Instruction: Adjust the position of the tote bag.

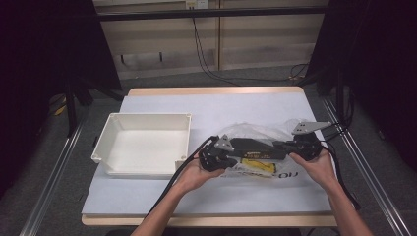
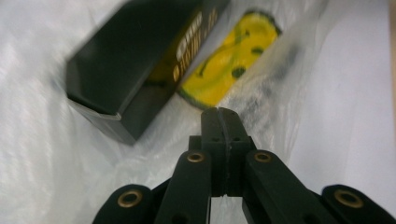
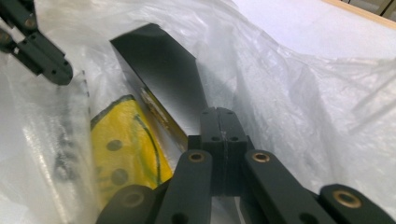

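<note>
Over a clear plastic bag (image 1: 255, 135) lying right of a white tray (image 1: 142, 142) on the bench (image 1: 206, 194), left gripper (image 2: 222, 112) and right gripper (image 3: 218, 111) meet, jaws pressed together, empty. Inside lie a black box (image 2: 126, 70) and a yellow packet (image 3: 123, 149), its blurred print unreadable.

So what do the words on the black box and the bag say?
Black box: gold lettering along its side, too blurred to read.
Clear plastic bag: dark print near its front edge, too small and blurred to read.
Yellow packet inside the bag: dark dots and lines, no readable words.
White tray: no writing to be seen.
</note>
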A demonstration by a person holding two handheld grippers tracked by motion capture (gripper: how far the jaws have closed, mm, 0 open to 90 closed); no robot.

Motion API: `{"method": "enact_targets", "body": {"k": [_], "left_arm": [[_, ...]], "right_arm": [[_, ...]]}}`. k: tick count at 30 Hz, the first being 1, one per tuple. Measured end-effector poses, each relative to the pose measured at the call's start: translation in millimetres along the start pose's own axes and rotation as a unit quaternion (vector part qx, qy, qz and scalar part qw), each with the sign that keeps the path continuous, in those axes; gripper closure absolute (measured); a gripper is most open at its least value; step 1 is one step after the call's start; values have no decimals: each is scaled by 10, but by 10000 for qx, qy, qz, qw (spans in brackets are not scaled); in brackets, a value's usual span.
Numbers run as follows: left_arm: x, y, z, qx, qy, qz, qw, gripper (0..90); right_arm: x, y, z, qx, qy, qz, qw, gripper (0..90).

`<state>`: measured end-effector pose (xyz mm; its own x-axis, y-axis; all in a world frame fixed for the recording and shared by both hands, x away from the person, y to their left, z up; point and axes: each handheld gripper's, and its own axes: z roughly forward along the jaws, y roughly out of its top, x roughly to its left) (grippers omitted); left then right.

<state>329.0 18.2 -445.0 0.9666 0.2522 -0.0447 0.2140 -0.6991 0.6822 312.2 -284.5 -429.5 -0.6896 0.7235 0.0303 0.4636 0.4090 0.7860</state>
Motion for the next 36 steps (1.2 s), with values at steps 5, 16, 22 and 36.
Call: {"method": "enact_targets", "body": {"k": [5,16,22,36], "left_arm": [[23,-102,46,108,-7,-85,9999,900],[57,-244,109,380,81,-168,9991,900],[71,-263,96,383,27,-206,9991,900],[102,-270,97,382,-47,-248,9990,900]], "right_arm": [[-34,-7,56,74,5,3,10000,900],[-272,-4,89,130,-372,156,9991,900],[-498,-55,121,187,-590,402,9973,900],[-666,-347,342,518,-662,748,9936,900]]}}
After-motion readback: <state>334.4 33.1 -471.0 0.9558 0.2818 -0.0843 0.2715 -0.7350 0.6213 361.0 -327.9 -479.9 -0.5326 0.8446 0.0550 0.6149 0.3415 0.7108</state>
